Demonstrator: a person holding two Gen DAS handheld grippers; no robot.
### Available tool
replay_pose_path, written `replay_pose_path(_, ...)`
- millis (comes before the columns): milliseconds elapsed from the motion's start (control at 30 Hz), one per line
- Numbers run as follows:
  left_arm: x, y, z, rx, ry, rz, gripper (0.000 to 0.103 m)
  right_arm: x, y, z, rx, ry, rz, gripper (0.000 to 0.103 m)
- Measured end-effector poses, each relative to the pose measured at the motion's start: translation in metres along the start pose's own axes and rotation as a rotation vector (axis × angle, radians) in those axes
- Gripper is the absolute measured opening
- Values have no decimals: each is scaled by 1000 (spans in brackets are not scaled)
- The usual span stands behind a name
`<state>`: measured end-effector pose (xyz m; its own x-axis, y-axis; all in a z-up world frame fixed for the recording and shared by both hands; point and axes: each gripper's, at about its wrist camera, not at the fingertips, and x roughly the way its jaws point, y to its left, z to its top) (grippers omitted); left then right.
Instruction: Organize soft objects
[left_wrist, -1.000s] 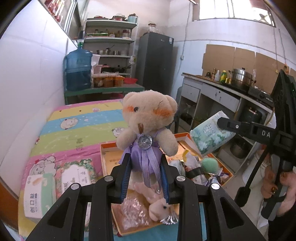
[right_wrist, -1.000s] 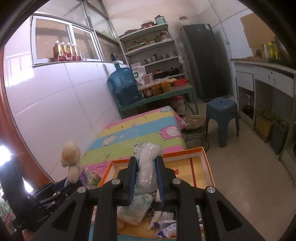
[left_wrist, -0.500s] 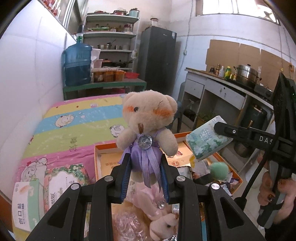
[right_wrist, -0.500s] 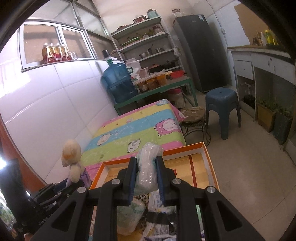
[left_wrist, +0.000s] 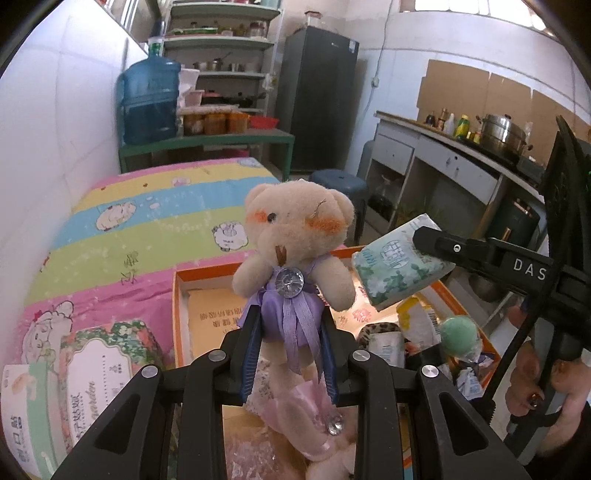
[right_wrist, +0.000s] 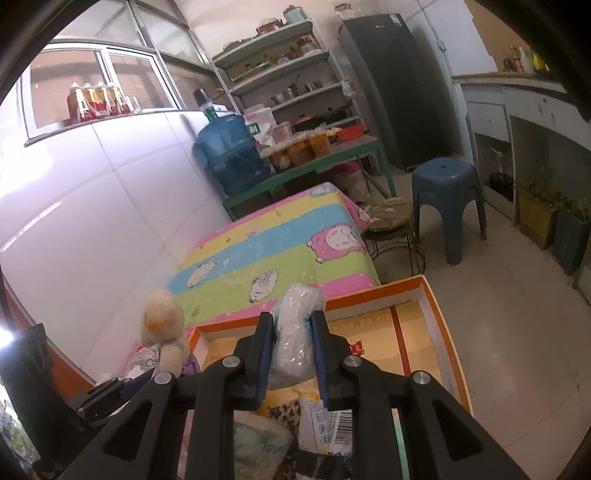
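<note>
Left gripper (left_wrist: 290, 343): fingers clamped on the purple-skirted body of a beige teddy bear (left_wrist: 295, 243), which is held upright above the near end of an orange-rimmed box (left_wrist: 177, 325). Right gripper (right_wrist: 291, 352): fingers clamped on a pack of tissues (right_wrist: 295, 332) wrapped in clear film; in the left wrist view the same pack (left_wrist: 399, 269) appears with green floral print, held in the air over the box's right side. Box contents: a pink plush toy (left_wrist: 314, 413) below the bear, a green ball (left_wrist: 458, 334), a leopard-print item (left_wrist: 376, 328) and assorted packets. The box rests on a striped cartoon bedspread (left_wrist: 155, 229). Two boxed tissue packs (left_wrist: 92, 373) lie on the bedspread to the left of the box.
</note>
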<state>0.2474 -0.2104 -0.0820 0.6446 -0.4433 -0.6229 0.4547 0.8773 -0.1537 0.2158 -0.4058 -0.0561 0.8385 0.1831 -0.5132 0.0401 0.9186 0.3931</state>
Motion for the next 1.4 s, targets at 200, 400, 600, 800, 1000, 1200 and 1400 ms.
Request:
replay_pose_path(200, 19, 3, -3, -15, 46, -4, 30, 13, -5, -6, 11, 32, -4, 21)
replay_pose_path(400, 32, 4, -5, -25, 75, -10, 30, 22, -4, -9, 0, 51, -30, 22)
replay_pose_path(600, 45, 7, -9, -35, 101, -11, 30, 36, -3, -14, -16, 96, -60, 24)
replay_pose_path(800, 52, 15, -11, -64, 109, -33, 34, 36, -12, -17, 37, 107, -37, 41)
replay_pose_path(1000, 52, 18, -15, -85, 113, -44, 50, 30, -11, -18, 41, 87, -37, 46)
replay_pose_path(1200, 43, 17, -16, -85, 90, -50, 58, 13, -5, -15, 15, 35, -56, 46)
replay_pose_path(1400, 21, 13, -15, -86, 43, -45, 58, -17, 10, -13, -43, -47, -89, 47)
